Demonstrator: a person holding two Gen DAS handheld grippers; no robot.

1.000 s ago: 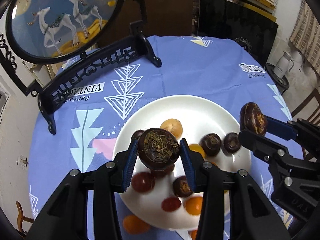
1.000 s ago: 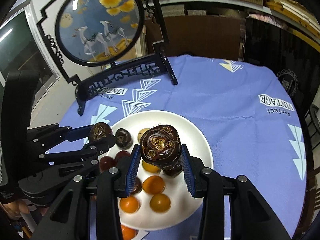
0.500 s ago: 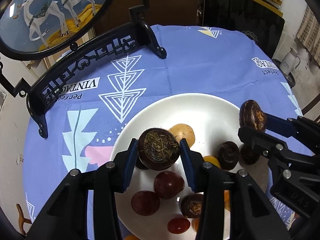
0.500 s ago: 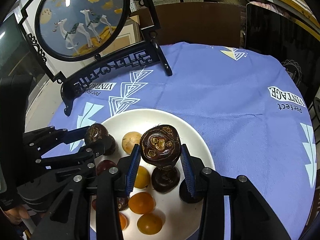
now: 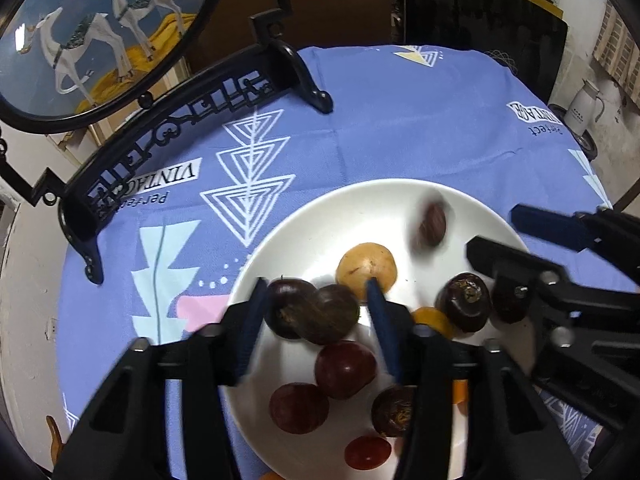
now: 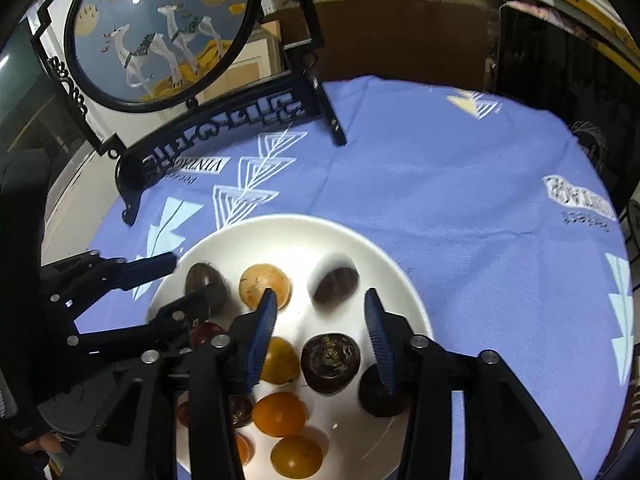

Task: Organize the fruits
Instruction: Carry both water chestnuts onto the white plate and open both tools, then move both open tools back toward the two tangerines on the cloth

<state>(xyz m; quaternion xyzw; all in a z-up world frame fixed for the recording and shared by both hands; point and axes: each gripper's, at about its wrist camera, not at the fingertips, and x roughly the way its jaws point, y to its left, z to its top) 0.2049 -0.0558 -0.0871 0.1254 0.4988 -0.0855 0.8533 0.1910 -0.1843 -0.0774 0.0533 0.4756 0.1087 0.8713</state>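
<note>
A white plate (image 5: 340, 220) on the purple cloth holds several fruits: dark brown water chestnuts, red grapes, orange tomatoes and a tan round fruit (image 5: 366, 266). My left gripper (image 5: 316, 316) is open over the plate's left part, with a dark chestnut (image 5: 330, 314) lying between its fingers. A blurred chestnut (image 5: 430, 226) lies at the plate's far side. My right gripper (image 6: 320, 322) is open above the plate (image 6: 280, 236); a blurred chestnut (image 6: 336, 282) lies just beyond it and another (image 6: 330, 362) below it.
A black ornate stand (image 5: 180, 120) with a round deer picture (image 5: 100, 32) stands at the far left of the table. A white kettle (image 5: 584, 106) sits on the floor at the right. Dark panels stand behind the table.
Both grippers have opened and let go of their chestnuts, which now lie on the plate, still blurred from motion. Both grippers have come lower and closer over the plate.
</note>
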